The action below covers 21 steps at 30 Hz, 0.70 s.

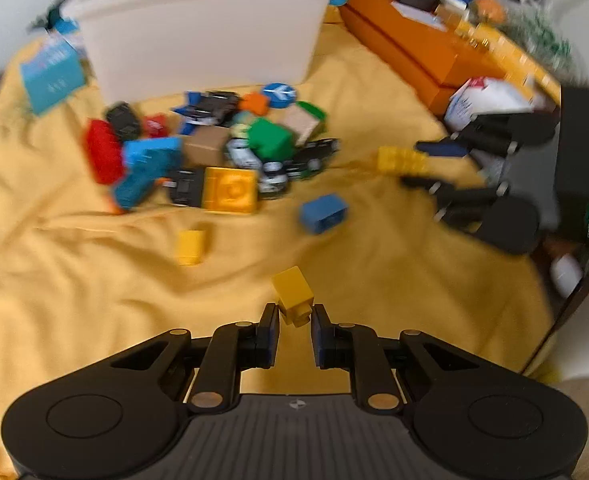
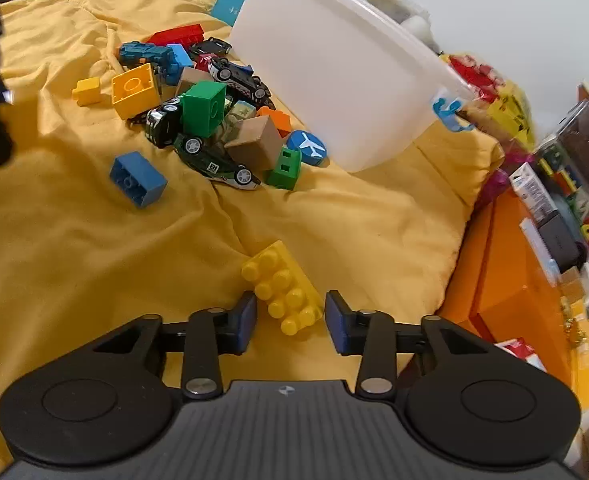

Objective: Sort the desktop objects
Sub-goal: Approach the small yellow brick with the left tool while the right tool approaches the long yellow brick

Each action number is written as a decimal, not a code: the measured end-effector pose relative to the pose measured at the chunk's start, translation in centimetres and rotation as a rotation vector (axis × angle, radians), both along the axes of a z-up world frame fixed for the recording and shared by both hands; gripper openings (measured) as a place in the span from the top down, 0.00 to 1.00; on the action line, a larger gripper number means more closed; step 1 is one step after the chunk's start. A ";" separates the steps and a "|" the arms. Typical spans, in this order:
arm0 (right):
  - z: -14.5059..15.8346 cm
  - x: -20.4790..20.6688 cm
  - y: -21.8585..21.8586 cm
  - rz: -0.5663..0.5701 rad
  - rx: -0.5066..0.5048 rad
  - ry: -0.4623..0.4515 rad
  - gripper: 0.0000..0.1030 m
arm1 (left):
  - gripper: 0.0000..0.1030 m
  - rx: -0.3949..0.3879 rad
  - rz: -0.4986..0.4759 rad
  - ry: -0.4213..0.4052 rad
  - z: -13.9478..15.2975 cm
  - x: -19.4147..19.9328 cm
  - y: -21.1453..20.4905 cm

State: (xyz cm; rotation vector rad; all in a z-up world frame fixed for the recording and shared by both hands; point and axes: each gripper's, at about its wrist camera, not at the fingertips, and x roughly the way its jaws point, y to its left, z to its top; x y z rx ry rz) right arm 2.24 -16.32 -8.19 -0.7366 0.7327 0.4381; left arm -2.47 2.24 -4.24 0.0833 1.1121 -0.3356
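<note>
A pile of toy bricks and toy cars lies on the yellow cloth in front of a white tub. My left gripper is open, its jaws on either side of a small yellow brick with a slight gap. My right gripper is open around a long yellow studded brick lying on the cloth; it also shows in the left wrist view. The pile and tub show in the right wrist view.
A blue brick and a small yellow brick lie loose on the cloth. An orange box with clutter on it stands at the right. A blue card lies left of the tub.
</note>
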 end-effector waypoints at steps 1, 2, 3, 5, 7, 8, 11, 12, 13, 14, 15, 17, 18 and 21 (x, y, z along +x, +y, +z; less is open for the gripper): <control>0.2 0.2 0.0 -0.010 0.014 0.021 0.69 | 0.81 0.024 -0.008 -0.006 0.0 -0.1 0.3; 0.5 0.5 -0.1 -0.029 0.038 0.044 0.70 | 0.81 0.034 -0.011 -0.006 -0.1 -0.1 0.5; 0.9 0.8 -0.3 -0.056 0.073 0.079 0.71 | 0.81 0.029 -0.008 0.002 -0.3 0.1 0.7; 2.2 0.9 -0.6 -0.103 0.160 0.143 0.71 | 0.81 0.024 -0.005 0.014 -0.9 0.2 0.6; 3.7 0.5 -0.8 -0.136 0.230 0.183 0.71 | 0.81 0.034 -0.006 0.006 -1.4 0.1 0.1; 4.5 0.3 -1.0 -0.155 0.273 0.209 0.71 | 0.81 0.034 -0.009 0.004 -1.6 0.1 -0.1; 5.9 -0.3 -1.2 -0.222 0.423 0.349 0.71 | 0.81 0.038 -0.026 0.000 -2.3 0.3 -0.9; 5.9 -0.5 -1.1 -0.248 0.458 0.406 0.71 | 0.81 0.050 -0.030 0.000 -2.7 0.4 -1.2; 5.6 -0.5 -0.8 -0.268 0.481 0.446 0.71 | 0.79 0.056 -0.033 0.003 -3.0 0.5 -1.3; 5.1 -0.7 -0.4 -0.278 0.494 0.481 0.71 | 0.79 0.055 -0.031 -0.002 -3.1 0.7 -1.4; 4.5 -0.7 0.1 -0.288 0.492 0.504 0.71 | 0.78 0.052 -0.026 -0.009 -3.0 0.8 -1.5; 3.2 -0.6 1.0 -0.309 0.457 0.506 0.71 | 0.77 0.044 -0.011 -0.027 -2.7 1.1 -1.5; 2.6 -0.5 1.3 -0.309 0.453 0.509 0.71 | 0.76 0.039 -0.007 -0.036 -2.5 1.2 -1.4; 2.0 -0.3 1.9 -0.306 0.453 0.493 0.69 | 0.63 0.041 0.007 -0.080 -1.9 1.1 -1.5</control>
